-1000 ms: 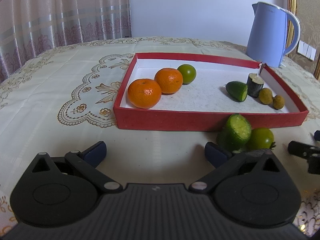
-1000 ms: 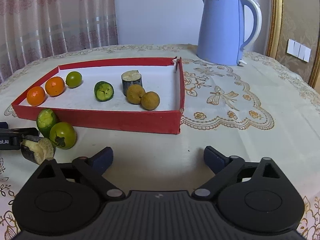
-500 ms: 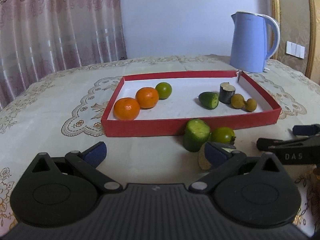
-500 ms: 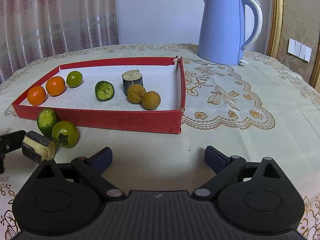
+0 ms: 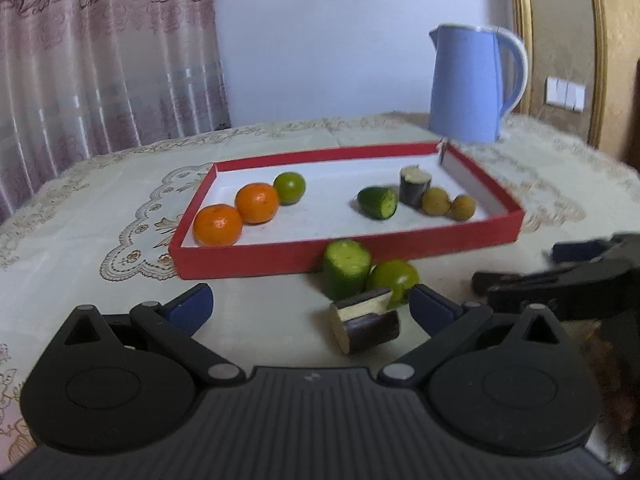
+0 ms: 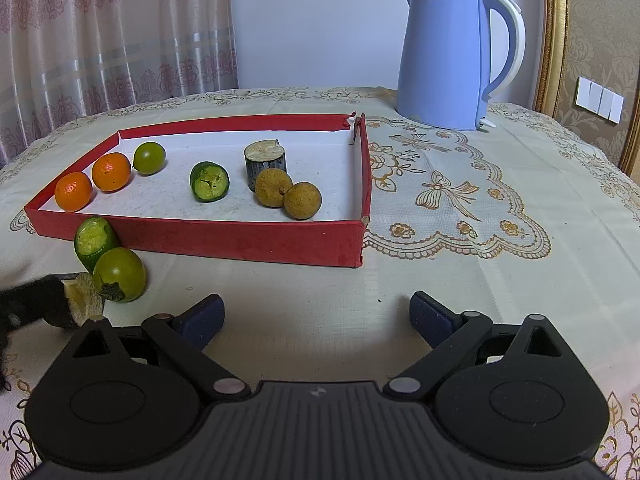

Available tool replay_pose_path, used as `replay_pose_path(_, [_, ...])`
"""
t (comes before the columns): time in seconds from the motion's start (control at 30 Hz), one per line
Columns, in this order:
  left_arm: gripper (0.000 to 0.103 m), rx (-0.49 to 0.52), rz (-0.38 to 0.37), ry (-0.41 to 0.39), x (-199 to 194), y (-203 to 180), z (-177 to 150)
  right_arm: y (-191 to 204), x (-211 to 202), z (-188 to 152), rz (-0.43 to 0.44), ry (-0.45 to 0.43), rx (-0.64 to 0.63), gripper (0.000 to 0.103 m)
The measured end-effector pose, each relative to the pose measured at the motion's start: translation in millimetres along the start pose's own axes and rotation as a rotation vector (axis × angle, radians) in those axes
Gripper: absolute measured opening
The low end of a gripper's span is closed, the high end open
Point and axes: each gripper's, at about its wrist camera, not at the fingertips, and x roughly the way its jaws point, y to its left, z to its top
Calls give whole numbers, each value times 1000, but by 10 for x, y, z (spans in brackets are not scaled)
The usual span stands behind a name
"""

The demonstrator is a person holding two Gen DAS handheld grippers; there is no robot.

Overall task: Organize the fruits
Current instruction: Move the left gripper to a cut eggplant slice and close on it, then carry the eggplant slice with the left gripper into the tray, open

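While three pieces sit outside the red tray, sorting is unfinished. Tray holds two oranges, a green citrus, a cut cucumber end, a dark sugarcane stub standing upright, two longans.

Outside, against the tray's near wall: cucumber chunk on end, green citrus fruit touching it, and nearest the camera a dark sugarcane piece lying on its side on the tablecloth.

Left gripper: jaws spread wide, nothing between the pads. Sugarcane piece lies ahead and right of centre, close to the right finger pad. Its long axis runs roughly across the view, pale cut face toward the left.

Right gripper: also spread, holding nothing, over bare cloth; the loose pieces are well off to its left, at the frame edge.

Judgement: left hand is nearer. A small shift right should centre the piece; gripping across its round sides likely needs a wrist turn. Roll risk is low-ish, citrus is crowding it.

Blue kettle behind, uninvolved.
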Motion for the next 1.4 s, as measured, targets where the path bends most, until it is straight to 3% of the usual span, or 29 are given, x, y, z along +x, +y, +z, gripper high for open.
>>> replay_pose_path(0.23, [103, -24, -2, 41, 171, 29, -21, 1, 0, 0, 0, 0, 0, 100])
replay_pose_path(0.33, [86, -34, -50, 76, 208, 39, -38, 1, -1, 0, 0, 0, 0, 100])
replay_pose_path(0.6, [81, -36, -62, 90, 288, 32, -110, 0, -1, 1, 1, 0, 0, 100])
replay_pose_path(0.7, [63, -40, -71, 82, 273, 50, -106, 0, -1, 1, 0, 0, 0, 100])
replay_pose_path(0.77, [42, -41, -82, 80, 267, 65, -92, 1, 0, 1, 1, 0, 0, 100])
replay_pose_path(0.83, [38, -29, -87, 78, 262, 71, -83, 0, 0, 1, 1, 0, 0, 100])
replay_pose_path(1.17, [37, -24, -82, 62, 193, 150, -63, 0, -1, 1, 1, 1, 0, 100])
replay_pose_path(1.4, [37, -12, -79, -3, 119, 228, 230, 0, -1, 1, 1, 1, 0, 100])
